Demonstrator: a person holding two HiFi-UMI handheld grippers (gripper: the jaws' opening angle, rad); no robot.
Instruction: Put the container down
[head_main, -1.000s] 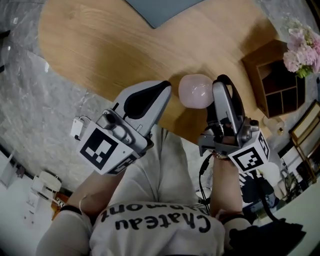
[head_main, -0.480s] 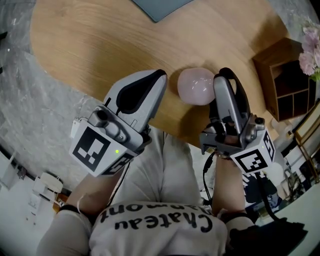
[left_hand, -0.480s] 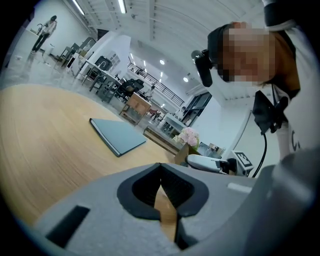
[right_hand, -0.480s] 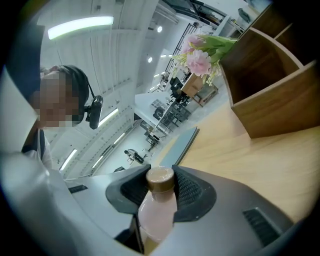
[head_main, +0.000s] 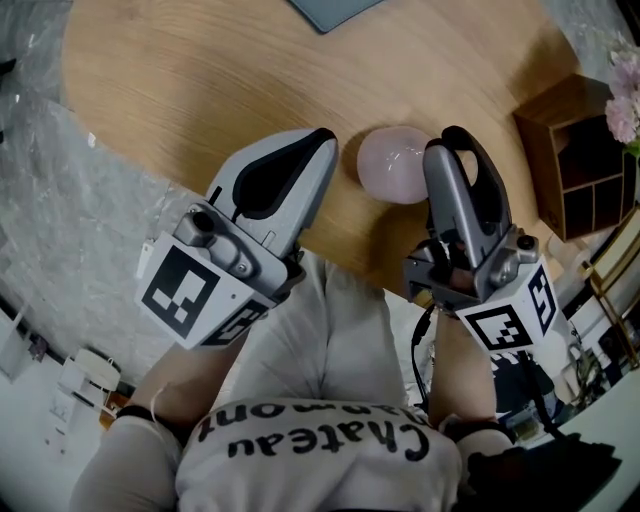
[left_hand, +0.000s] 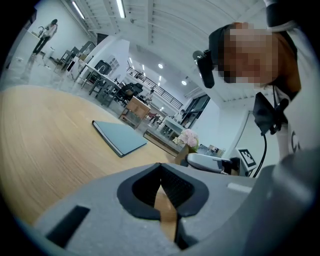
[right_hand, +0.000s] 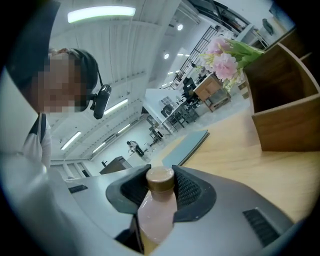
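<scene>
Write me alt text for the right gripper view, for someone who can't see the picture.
The right claw is closed on a pink container with a tan cap, seen from just behind the jaws. Beyond it stretches a wooden table with a flat grey-blue folder, and an open wooden box with pink flowers behind it at the right.

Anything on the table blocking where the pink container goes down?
Nothing visible does. The right hand-held gripper holds the pink container over bare table; the blue folder lies far across it, the wooden box off to the side.
</scene>
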